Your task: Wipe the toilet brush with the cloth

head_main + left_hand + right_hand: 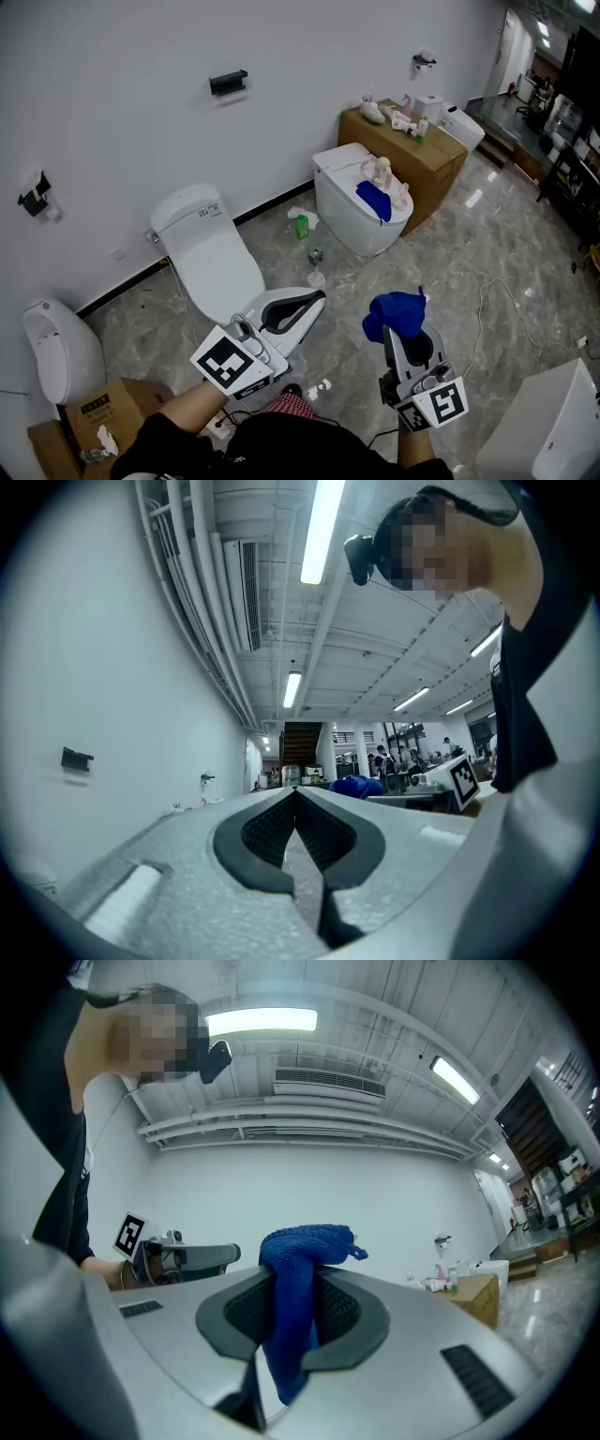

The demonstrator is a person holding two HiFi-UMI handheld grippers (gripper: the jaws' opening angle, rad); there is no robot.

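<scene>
Cardboard box (94,412) cut by bottom edge; cabinet-top items (403,117) too small to tell.

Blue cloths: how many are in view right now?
2. One cloth is clamped in the right gripper; the other cloth lies on the white toilet beside the wooden cabinet. Others may be hidden.

The blue cloth (305,1246) is a nubbly, matt knitted fabric; the right gripper (295,1274) has a matt, faintly speckled grey plastic shell and dark ribbed pads (339,1309); the floor (487,246) is glossy marbled tile; the toilet (345,217) is smooth, glossy white; the cabinet (436,165) looks like matt brown wood.
</scene>
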